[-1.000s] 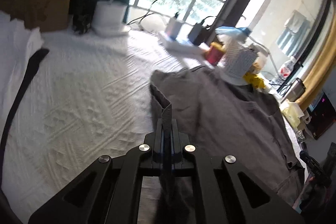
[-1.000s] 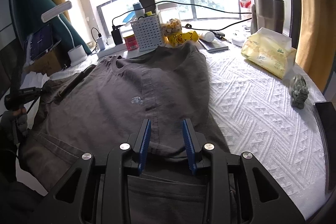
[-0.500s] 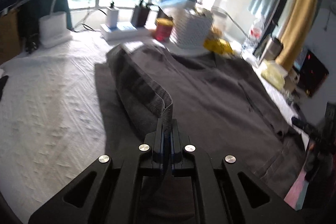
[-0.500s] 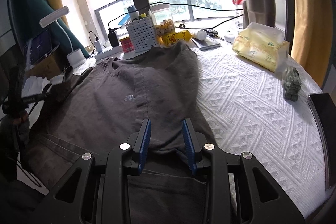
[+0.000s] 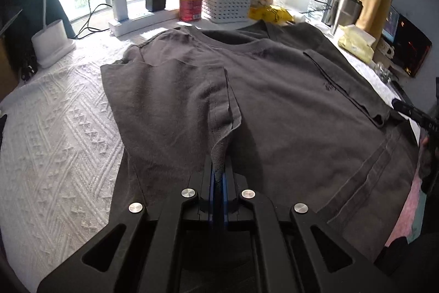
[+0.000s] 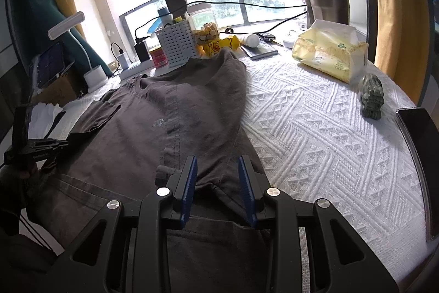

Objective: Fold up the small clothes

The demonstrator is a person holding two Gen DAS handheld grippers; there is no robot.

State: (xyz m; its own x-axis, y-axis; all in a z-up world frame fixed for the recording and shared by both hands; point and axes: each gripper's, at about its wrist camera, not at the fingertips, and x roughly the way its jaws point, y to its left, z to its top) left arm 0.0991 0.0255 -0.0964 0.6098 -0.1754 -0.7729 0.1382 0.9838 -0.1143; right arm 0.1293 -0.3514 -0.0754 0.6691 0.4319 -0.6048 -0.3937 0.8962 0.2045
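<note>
A dark grey T-shirt (image 5: 288, 100) lies spread on the white textured tablecloth (image 5: 55, 142), collar towards the window. My left gripper (image 5: 218, 169) is shut on the edge of the shirt's left sleeve flap, which is folded inward over the body. In the right wrist view the shirt (image 6: 131, 133) has its right side folded over too. My right gripper (image 6: 218, 180) hovers at the lower part of that fold, blue pads apart, with fabric lying under the gap. The left gripper (image 6: 59, 143) shows at that view's left edge, held by a hand.
Along the window stand a white perforated basket (image 5: 229, 0), a red can (image 5: 190, 7), a power strip with chargers (image 5: 131, 21), a lamp base (image 5: 52, 44) and a steel tumbler (image 6: 328, 0). A yellow tissue pack (image 6: 329, 54), a green figurine (image 6: 371, 96) and a dark device (image 6: 422, 155) lie on the right.
My left gripper has carried the sleeve flap rightward over the shirt body and rolled level, so the flap now lies lower and flatter. The right gripper has stayed almost where it was.
</note>
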